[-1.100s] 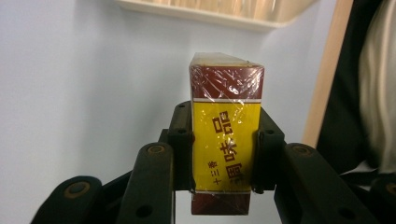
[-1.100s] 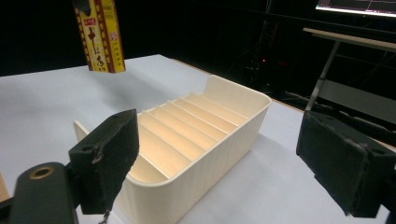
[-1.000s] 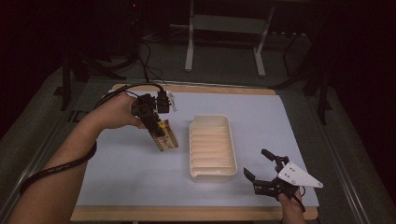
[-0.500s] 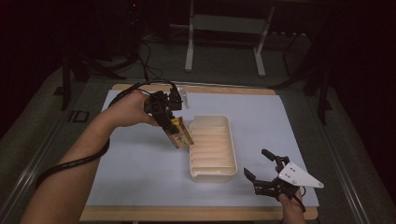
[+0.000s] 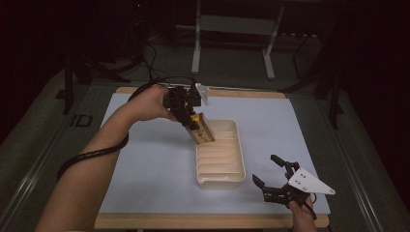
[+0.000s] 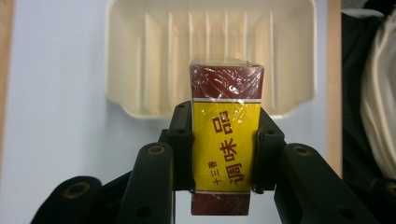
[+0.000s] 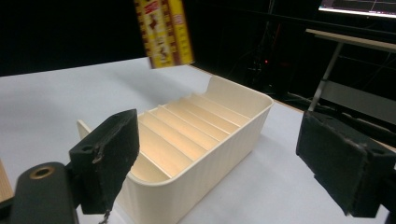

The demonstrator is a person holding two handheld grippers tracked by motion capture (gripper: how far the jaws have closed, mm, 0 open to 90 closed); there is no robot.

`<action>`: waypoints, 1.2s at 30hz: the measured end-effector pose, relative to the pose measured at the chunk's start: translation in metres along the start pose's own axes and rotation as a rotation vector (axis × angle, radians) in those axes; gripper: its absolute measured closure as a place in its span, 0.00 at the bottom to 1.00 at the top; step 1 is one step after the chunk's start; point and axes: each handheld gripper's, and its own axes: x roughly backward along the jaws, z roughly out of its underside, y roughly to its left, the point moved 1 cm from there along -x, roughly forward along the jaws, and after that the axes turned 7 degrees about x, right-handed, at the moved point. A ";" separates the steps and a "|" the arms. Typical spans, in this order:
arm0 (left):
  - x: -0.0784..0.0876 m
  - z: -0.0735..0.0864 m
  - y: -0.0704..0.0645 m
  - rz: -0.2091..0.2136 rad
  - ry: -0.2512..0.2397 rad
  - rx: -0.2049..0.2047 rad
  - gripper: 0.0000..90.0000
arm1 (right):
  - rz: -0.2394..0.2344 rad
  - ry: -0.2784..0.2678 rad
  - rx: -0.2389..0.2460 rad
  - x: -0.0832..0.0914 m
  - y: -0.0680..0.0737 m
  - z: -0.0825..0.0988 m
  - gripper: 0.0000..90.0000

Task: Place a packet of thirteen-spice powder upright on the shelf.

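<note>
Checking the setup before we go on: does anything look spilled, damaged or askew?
Nothing stands out. The box is held squarely by the left gripper over the tray, intact; the tray sits straight and empty.

High view dim, grainy; room beyond table black, light falling from above onto pale mat [image 5: 159, 159] alone. Soft shadow beside tray [image 5: 220, 159]. Left gripper view bright, evenly lit; glare streaks on box [image 6: 226, 140] wrapper, lettering sharp, tray behind slightly soft. Right gripper view: near jaws blurred, out of focus; tray [image 7: 196, 140] sharp, warm-toned; box [image 7: 163, 30] overhead motion-blurred; background dark apart from bright screen strip in top corner.
</note>
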 end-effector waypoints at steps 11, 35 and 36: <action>-0.006 -0.015 0.020 -0.049 -0.063 -0.044 0.76 | -0.003 -0.006 0.000 0.000 -0.001 0.000 0.15; -0.056 -0.022 0.054 -0.062 0.054 -0.054 0.76 | -0.002 -0.011 -0.007 0.001 -0.001 0.000 0.15; -0.059 -0.021 0.055 -0.060 0.066 -0.053 0.76 | -0.002 -0.011 -0.006 0.001 -0.001 0.000 0.15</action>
